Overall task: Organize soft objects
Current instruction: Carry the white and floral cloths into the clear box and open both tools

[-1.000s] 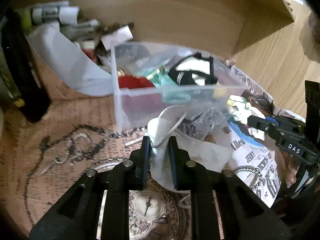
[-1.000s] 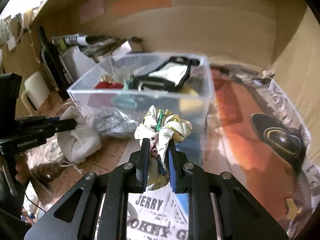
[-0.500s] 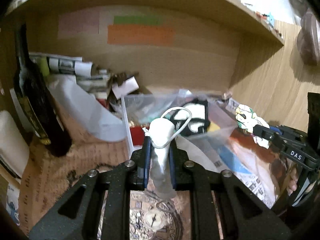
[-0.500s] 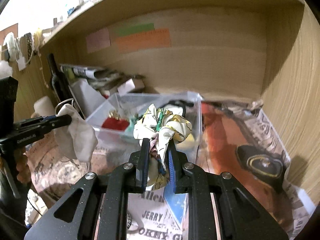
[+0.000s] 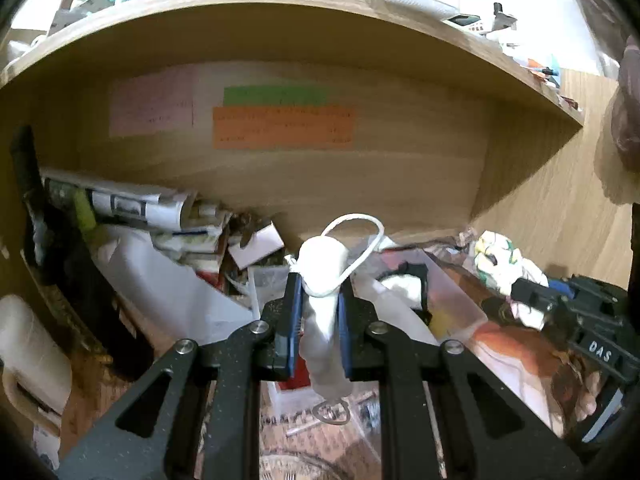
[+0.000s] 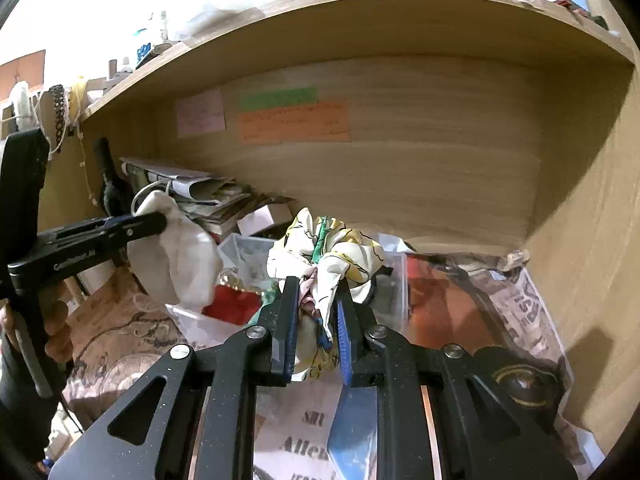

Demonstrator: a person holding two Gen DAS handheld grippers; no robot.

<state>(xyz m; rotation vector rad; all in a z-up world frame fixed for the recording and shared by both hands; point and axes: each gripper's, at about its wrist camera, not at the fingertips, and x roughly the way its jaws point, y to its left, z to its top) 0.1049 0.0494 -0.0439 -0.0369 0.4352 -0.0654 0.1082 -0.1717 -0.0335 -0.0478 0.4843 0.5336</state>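
Observation:
My left gripper [image 5: 319, 292] is shut on a white drawstring pouch [image 5: 324, 268], whose cord loops above the fingers and whose body hangs below them. The same white pouch [image 6: 178, 256] shows at the left of the right wrist view, dangling from the left gripper [image 6: 158, 220]. My right gripper [image 6: 318, 296] is shut on a cream floral scrunchie [image 6: 328, 256] with yellow and green print; the scrunchie [image 5: 504, 258] also appears at the right of the left wrist view. Both are held above a clear plastic bin [image 6: 394, 280], [image 5: 452, 296] holding a red item, a black-and-white mask and other soft things.
A wooden back wall [image 6: 400, 160] with pink, green and orange notes, and a shelf above, enclose the nook. A dark bottle [image 5: 44, 240], rolled papers [image 5: 132, 208] and a white bag [image 5: 160, 280] crowd the left. Printed paper [image 6: 520, 312] covers the desk; a chain lies below.
Both grippers have risen with their loads, from just above the desk to above the bin's rim. The views tilted upward, bringing the back wall and shelf into sight.

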